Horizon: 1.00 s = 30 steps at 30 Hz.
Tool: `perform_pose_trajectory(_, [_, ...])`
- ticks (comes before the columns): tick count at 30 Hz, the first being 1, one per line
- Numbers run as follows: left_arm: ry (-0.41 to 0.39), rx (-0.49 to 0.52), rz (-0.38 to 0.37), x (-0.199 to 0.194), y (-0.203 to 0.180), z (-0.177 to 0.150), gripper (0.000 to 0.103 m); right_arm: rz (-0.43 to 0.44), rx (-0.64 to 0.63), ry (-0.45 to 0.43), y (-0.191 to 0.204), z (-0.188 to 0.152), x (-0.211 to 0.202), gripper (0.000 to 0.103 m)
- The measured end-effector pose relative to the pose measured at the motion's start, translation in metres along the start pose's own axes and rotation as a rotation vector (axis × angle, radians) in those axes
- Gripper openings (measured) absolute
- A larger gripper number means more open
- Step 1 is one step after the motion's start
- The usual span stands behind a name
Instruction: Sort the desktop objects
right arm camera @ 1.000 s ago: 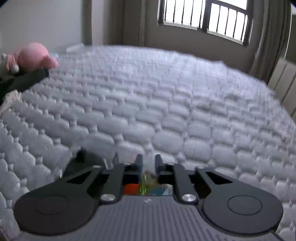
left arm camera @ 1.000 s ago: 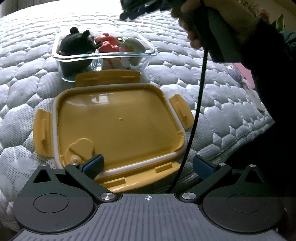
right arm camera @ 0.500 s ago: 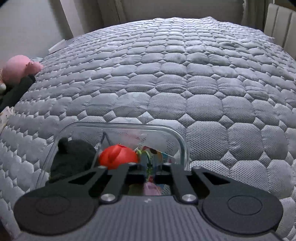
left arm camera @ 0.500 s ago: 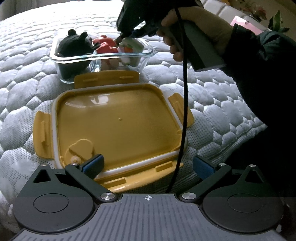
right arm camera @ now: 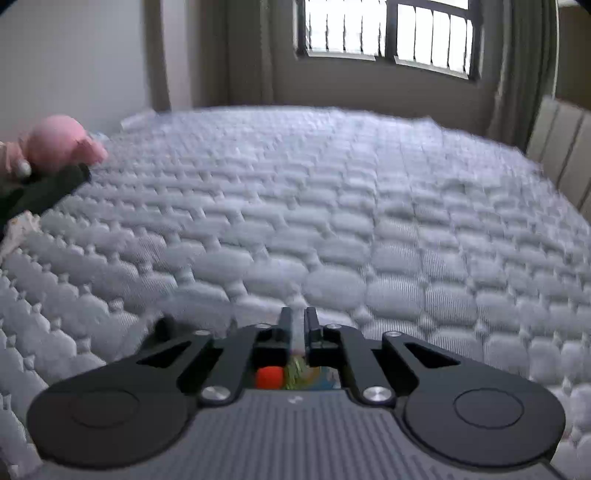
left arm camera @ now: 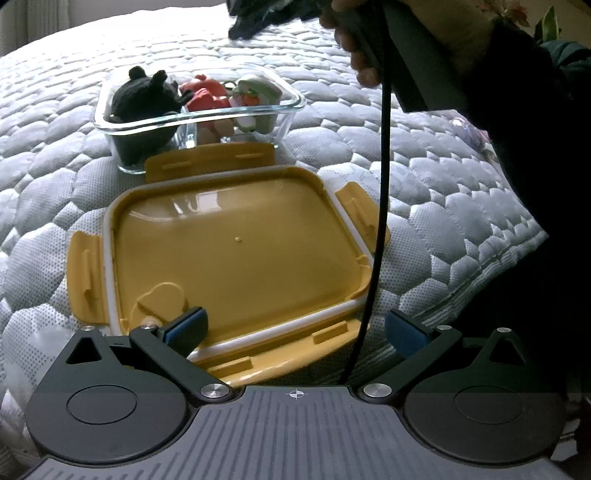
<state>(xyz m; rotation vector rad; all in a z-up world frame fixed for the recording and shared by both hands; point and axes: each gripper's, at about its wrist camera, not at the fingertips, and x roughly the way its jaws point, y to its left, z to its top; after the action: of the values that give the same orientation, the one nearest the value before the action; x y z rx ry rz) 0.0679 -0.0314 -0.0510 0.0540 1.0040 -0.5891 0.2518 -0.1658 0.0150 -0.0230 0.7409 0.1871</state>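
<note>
A clear glass container (left arm camera: 199,114) stands on the bed and holds a black plush toy (left arm camera: 144,96), a red toy (left arm camera: 205,94) and a white-green item (left arm camera: 255,88). Its yellow lid (left arm camera: 236,243) lies flat just in front of it. My left gripper (left arm camera: 295,328) is open, its blue pads spread over the lid's near edge and holding nothing. A hand (left arm camera: 369,44) holds my right gripper (left arm camera: 251,22) above and behind the container. In the right wrist view the right gripper (right arm camera: 298,321) has its jaws almost together and opening, with nothing between them. The red toy (right arm camera: 269,376) shows beneath it.
A grey quilted mattress (right arm camera: 332,221) stretches ahead; its edge drops off at the right (left arm camera: 509,251). A black cable (left arm camera: 380,184) hangs across the lid's right side. A pink plush (right arm camera: 59,144) lies at the far left, a beige padded panel (right arm camera: 561,147) at the right.
Half a second ago the right gripper was down at the container rim; it has since lifted up and away, and its view is back on the far mattress and window. The left gripper stayed put.
</note>
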Motion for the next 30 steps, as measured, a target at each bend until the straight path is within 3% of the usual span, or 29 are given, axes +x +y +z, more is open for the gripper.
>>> perform_pose_trajectory(4, [-0.002,0.006,0.0,0.0,0.0,-0.001,0.103,-0.002,0.062,0.079,-0.01,-0.011,0.022,0.026])
perform_pose_trajectory(6, [-0.003,0.005,0.0,0.0,0.0,-0.001,0.103,0.004,0.089,0.113,-0.015,-0.019,0.033,0.026])
perform_pose_trajectory(9, [-0.005,-0.021,-0.008,-0.002,0.004,0.002,0.103,0.04,0.148,0.126,-0.024,-0.028,0.043,0.023])
perform_pose_trajectory(11, [-0.014,-0.057,-0.008,-0.008,0.01,0.007,0.103,0.068,0.143,0.114,-0.025,-0.028,0.043,0.009])
perform_pose_trajectory(19, [-0.209,-0.164,0.016,-0.06,0.022,0.04,0.103,0.155,0.169,-0.057,-0.032,-0.049,0.007,0.005])
perform_pose_trajectory(23, [-0.23,-0.246,0.017,-0.055,0.024,0.046,0.103,0.187,0.235,-0.149,-0.039,-0.072,-0.01,0.019])
perform_pose_trajectory(26, [-0.221,-0.293,0.008,-0.042,0.022,0.042,0.103,0.237,0.272,-0.205,-0.043,-0.086,-0.02,0.022])
perform_pose_trajectory(30, [-0.193,-0.308,0.06,-0.031,0.016,0.04,0.103,0.292,0.294,-0.252,-0.05,-0.1,-0.026,0.022])
